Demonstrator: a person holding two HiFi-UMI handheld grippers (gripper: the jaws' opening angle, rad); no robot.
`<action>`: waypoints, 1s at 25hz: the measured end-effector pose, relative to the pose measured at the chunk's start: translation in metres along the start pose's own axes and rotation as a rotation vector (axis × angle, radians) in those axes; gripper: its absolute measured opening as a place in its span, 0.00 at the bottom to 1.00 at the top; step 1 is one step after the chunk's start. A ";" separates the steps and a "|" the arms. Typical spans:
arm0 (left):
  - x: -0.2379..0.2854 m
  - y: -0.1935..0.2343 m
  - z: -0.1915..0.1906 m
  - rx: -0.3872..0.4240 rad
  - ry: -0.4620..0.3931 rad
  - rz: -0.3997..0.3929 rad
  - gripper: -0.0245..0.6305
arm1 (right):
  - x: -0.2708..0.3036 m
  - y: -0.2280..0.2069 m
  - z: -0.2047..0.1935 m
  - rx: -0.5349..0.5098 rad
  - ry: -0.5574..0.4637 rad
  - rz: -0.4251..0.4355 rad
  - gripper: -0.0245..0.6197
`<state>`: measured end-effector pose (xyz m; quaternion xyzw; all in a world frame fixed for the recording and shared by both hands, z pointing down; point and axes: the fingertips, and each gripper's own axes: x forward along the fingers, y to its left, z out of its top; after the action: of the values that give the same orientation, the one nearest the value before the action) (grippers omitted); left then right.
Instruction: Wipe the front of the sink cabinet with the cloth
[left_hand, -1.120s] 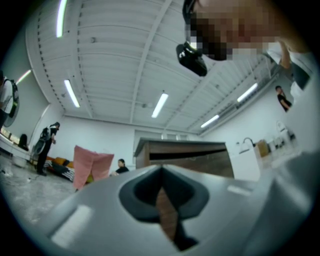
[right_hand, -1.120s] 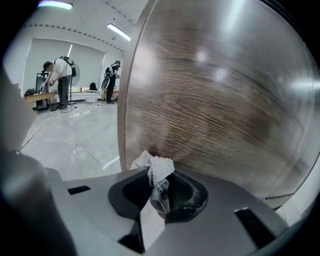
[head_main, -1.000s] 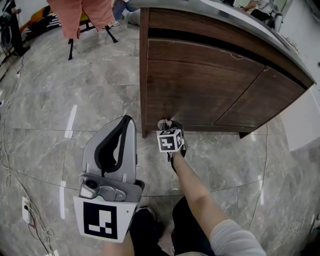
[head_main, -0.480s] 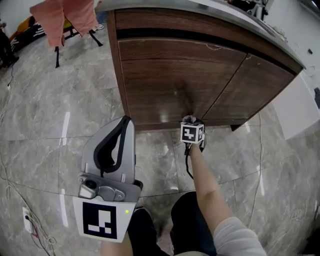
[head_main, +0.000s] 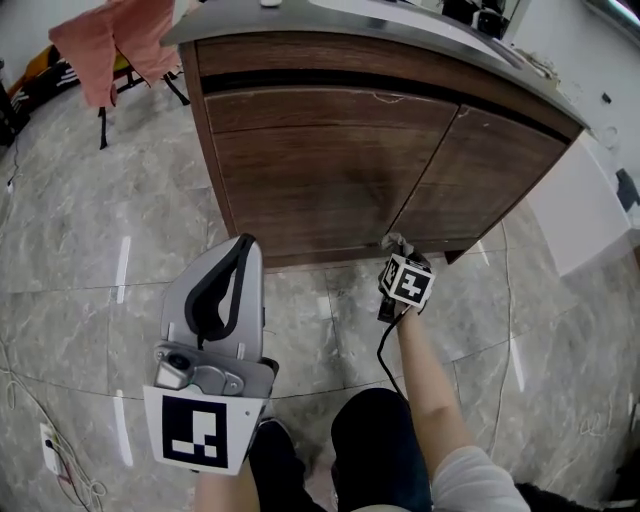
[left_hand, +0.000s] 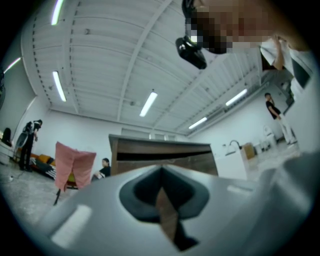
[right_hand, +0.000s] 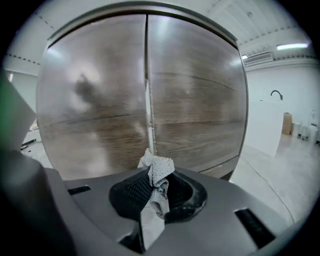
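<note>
The sink cabinet (head_main: 330, 160) is dark brown wood with two doors under a grey counter. My right gripper (head_main: 393, 252) is low at the cabinet's bottom edge, close to the seam between the doors, shut on a small grey-white cloth (head_main: 391, 242). In the right gripper view the cloth (right_hand: 158, 172) bunches out of the right gripper (right_hand: 155, 189) right in front of the door seam (right_hand: 148, 100). My left gripper (head_main: 246, 243) is held up close to the camera, away from the cabinet, shut with nothing in it. The left gripper (left_hand: 161, 174) looks toward the distant cabinet (left_hand: 160, 152).
A pink cloth (head_main: 112, 35) hangs on a stand at the back left. A white box-like unit (head_main: 585, 210) stands right of the cabinet. Cables (head_main: 55, 455) lie on the marble floor at the bottom left. The person's legs (head_main: 375, 445) are below the grippers.
My right gripper has carried the cloth to the right along the cabinet's lower edge, from the left corner to the seam between the doors. The left gripper stays raised.
</note>
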<state>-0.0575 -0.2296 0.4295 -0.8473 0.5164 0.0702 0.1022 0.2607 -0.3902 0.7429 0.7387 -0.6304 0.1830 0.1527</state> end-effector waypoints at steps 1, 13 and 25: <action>0.002 -0.004 0.000 -0.003 -0.002 -0.006 0.04 | -0.011 0.008 0.003 -0.006 -0.026 0.041 0.11; 0.031 -0.025 -0.047 0.011 0.084 -0.050 0.04 | -0.132 0.070 0.057 -0.050 -0.273 0.294 0.11; 0.040 -0.014 -0.028 -0.134 0.171 -0.147 0.04 | -0.223 0.072 0.156 -0.150 -0.377 0.251 0.11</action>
<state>-0.0260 -0.2646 0.4496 -0.8907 0.4538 0.0244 0.0060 0.1708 -0.2776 0.5007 0.6622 -0.7466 0.0122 0.0627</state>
